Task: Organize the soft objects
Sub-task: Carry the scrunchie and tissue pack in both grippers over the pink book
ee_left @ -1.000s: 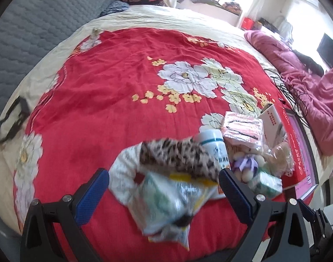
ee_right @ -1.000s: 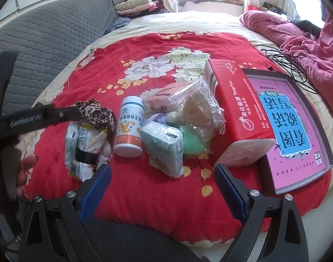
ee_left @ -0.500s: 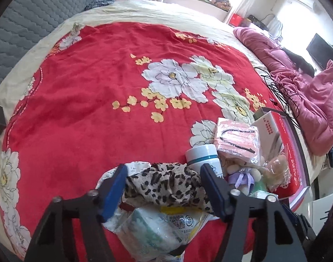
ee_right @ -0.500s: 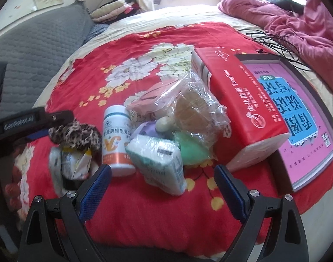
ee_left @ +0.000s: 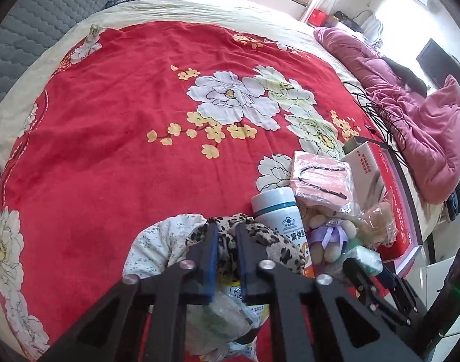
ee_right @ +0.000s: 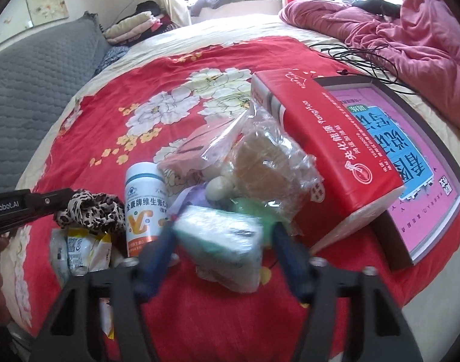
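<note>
At the bottom centre of the left wrist view, my left gripper (ee_left: 225,252) has just closed and now pinches the leopard-print scrunchie (ee_left: 269,241) between its blue pads. This scrunchie lies on top of a white dotted cloth (ee_left: 157,241) and a crinkly snack packet (ee_left: 227,310), just beside the white bottle (ee_left: 278,211).

My right gripper (ee_right: 224,241), low in the middle of the right wrist view, has also just been closing around the pale green tissue pack (ee_right: 224,235). The pack is between the jaws, but this part of the picture is blurred, so I cannot tell if the pads already press on it.

I judge that the step in hand is the picking: one soft thing for each hand, out of the mixed pile on the red flowered blanket (ee_left: 109,150). The next move asks me to finish the right grip and then lift both straight up, gently, because the scrunchie can drag the cloth under it.

About writing: the bottle in the right view (ee_right: 142,202) shows Chinese characters that I read as vitamin C, with an orange mark. The red box (ee_right: 320,150) carries "YongHua" and more Chinese text. Beside it, at the right, lies a pink book (ee_right: 411,157) with large blue characters. The arm of my left gripper, at the left edge, shows "Robot.AI".
</note>
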A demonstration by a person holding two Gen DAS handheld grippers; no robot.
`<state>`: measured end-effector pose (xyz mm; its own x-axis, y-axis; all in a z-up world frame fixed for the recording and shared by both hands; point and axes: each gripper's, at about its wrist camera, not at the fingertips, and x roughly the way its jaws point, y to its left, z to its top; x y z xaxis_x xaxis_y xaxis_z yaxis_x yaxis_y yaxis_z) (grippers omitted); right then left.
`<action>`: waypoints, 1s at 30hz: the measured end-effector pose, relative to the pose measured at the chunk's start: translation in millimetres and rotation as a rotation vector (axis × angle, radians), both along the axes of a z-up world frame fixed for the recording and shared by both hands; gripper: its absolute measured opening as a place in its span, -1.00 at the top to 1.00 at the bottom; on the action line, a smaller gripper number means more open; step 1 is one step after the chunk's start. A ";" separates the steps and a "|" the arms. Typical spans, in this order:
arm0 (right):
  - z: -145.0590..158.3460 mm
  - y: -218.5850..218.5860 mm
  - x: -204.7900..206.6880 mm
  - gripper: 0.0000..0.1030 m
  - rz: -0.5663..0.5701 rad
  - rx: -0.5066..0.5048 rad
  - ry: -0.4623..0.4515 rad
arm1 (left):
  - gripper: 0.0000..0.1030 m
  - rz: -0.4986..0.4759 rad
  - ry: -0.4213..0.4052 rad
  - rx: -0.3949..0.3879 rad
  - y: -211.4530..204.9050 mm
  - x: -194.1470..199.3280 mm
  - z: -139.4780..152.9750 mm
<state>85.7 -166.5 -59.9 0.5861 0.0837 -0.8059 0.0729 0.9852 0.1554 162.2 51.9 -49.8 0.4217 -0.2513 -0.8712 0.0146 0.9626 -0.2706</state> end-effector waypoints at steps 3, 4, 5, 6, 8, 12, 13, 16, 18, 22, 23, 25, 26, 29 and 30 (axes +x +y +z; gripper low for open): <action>-1.3 -3.0 -1.6 0.01 0.012 -0.007 0.000 | 0.90 -0.004 0.003 -0.031 0.6 0.4 0.4; -0.9 -5.4 -3.0 0.04 0.013 0.002 -0.006 | 0.90 -0.004 -0.007 -0.035 0.9 -0.4 2.0; -0.1 -6.7 -5.3 0.06 0.014 0.008 -0.013 | 0.91 0.000 -0.019 -0.035 1.2 -1.3 4.4; 1.4 -8.8 -7.8 0.07 0.019 0.014 -0.024 | 0.91 0.003 -0.033 -0.037 1.4 -2.6 7.7; 3.7 -11.4 -9.9 0.09 0.026 0.026 -0.030 | 0.91 0.004 -0.055 -0.042 0.8 -4.2 14.8; 12.9 -17.9 -14.7 0.10 0.035 0.062 -0.051 | 0.91 -0.004 -0.097 -0.050 -3.1 -6.6 31.4; 16.9 -20.1 -15.8 0.11 0.036 0.072 -0.056 | 0.91 -0.006 -0.103 -0.051 -3.9 -6.9 34.0; 29.8 -24.4 -18.2 0.11 0.033 0.094 -0.072 | 0.91 -0.023 -0.130 -0.066 -10.1 -10.3 48.6; 40.1 -27.9 -19.4 0.11 0.031 0.109 -0.093 | 0.91 -0.033 -0.143 -0.071 -14.1 -11.4 56.8; 63.0 -33.7 -21.2 0.10 0.045 0.121 -0.132 | 0.91 -0.057 -0.185 -0.068 -27.7 -16.6 78.6; 67.9 -35.9 -22.0 0.10 0.046 0.126 -0.143 | 0.91 -0.063 -0.191 -0.069 -30.4 -17.8 82.3; 77.3 -41.4 -23.6 0.10 0.045 0.127 -0.160 | 0.91 -0.076 -0.214 -0.070 -39.9 -21.8 94.0; 82.0 -44.5 -24.4 0.10 0.043 0.122 -0.170 | 0.91 -0.083 -0.221 -0.072 -44.5 -23.4 98.5; 94.7 -57.3 -25.9 0.10 0.040 0.107 -0.190 | 0.91 -0.105 -0.246 -0.072 -59.2 -28.2 110.3; 98.2 -62.2 -26.7 0.10 0.038 0.108 -0.197 | 0.91 -0.116 -0.256 -0.068 -66.2 -30.8 114.8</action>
<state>58.9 -228.7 38.3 0.7259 0.1884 -0.6615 -0.0057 0.9634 0.2681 131.4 -14.2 65.0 0.5903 -0.3649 -0.7200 0.1998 0.9303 -0.3076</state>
